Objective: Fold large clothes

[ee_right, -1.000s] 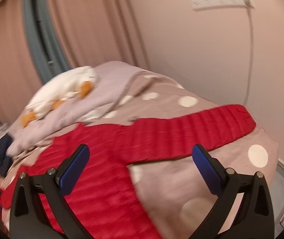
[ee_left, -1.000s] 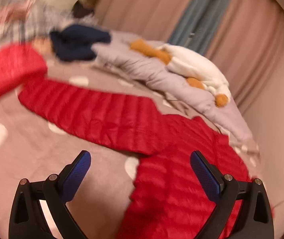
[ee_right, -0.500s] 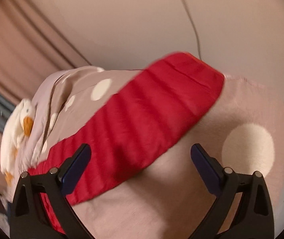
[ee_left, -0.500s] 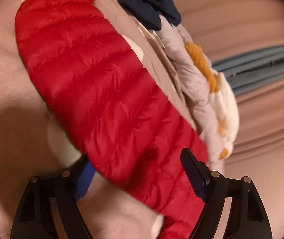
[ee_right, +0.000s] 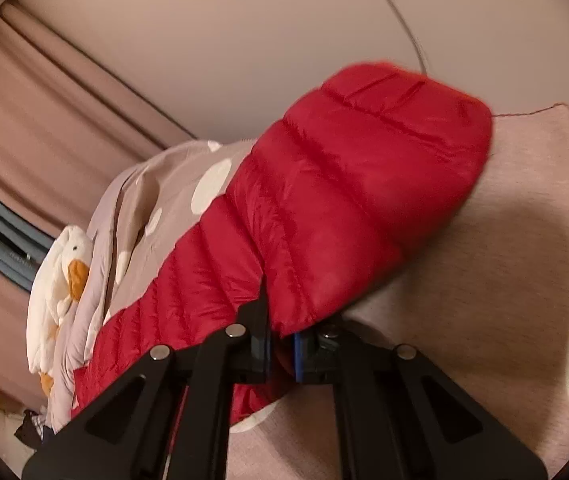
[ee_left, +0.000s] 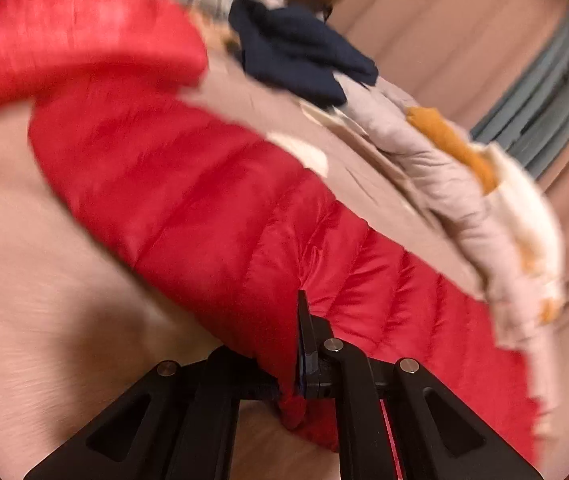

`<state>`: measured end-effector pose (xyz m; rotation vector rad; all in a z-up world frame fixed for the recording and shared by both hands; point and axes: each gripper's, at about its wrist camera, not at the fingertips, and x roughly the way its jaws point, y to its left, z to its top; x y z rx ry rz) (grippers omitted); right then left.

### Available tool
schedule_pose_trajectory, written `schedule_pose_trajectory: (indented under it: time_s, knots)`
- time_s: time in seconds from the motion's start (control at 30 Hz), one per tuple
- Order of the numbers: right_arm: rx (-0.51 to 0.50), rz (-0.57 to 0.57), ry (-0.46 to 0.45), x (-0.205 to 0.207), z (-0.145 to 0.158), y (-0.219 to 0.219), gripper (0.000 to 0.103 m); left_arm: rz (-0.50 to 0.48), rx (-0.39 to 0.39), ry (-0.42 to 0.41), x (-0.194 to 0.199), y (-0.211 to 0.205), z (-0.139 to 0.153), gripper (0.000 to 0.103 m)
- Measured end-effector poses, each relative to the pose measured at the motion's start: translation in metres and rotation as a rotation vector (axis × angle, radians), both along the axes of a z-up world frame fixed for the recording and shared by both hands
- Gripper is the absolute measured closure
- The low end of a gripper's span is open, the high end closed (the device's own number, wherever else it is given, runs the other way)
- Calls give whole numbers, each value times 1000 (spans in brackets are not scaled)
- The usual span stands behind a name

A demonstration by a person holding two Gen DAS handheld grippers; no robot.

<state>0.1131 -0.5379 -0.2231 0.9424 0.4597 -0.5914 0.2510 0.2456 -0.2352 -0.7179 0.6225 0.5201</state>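
A red quilted down jacket lies spread on a pinkish-brown bedspread with white dots. In the left wrist view one red sleeve (ee_left: pixel 188 192) runs from the upper left down to my left gripper (ee_left: pixel 290 368), which is shut on the sleeve's near edge. In the right wrist view the other sleeve (ee_right: pixel 324 208) ends in a cuff at the upper right, and my right gripper (ee_right: pixel 280 344) is shut on its lower edge. Both sleeves rest low over the bed.
A dark navy garment (ee_left: pixel 300 52) and a grey quilt with a white and orange duck toy (ee_left: pixel 480 184) lie at the bed's far side. The duck toy (ee_right: pixel 60 280) shows at left in the right wrist view. A wall with a cable (ee_right: pixel 400 20) and curtains stand behind.
Both grippers came down from above the jacket onto its sleeves. Both were open half a second ago and are now shut on the sleeve edges.
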Motion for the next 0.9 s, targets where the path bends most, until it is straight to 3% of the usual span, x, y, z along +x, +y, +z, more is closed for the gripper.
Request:
schedule_pose_trajectory:
  time_s: [0.17,0.23,0.33,0.43,0.57,0.63,0.7,0.83,0.9]
  knots:
    - [-129,-42,127,-15,22,9,96,23,173,51,-21,-21,18,94]
    - [-150,-29,137,-24,31,11,97,19,159,28,-31,-22,23,95]
    - [-145,-41,83,-46,46,8,97,11,48,-35,-49,-14,31,95]
    - [-166,-44,66,-60,63,7,97,6,-9,-72,-61,-8,37,95]
    - [-243,-66,80,-72,84,13,97,24,86,-64,-75,-17,57,95]
    - [-232,-77,70,-79,90,13,97,11,73,-68,-84,-16,63,95]
    - [-232,-88,76,-80,92,15,97,3,65,-59,-84,-15,62,95]
    - [-296,-83,140,-65,92,29,97,-3,141,-9,-80,-27,49,95]
    - [-319,-83,110,-61,99,37,97,9,179,-3,-80,-34,44,95]
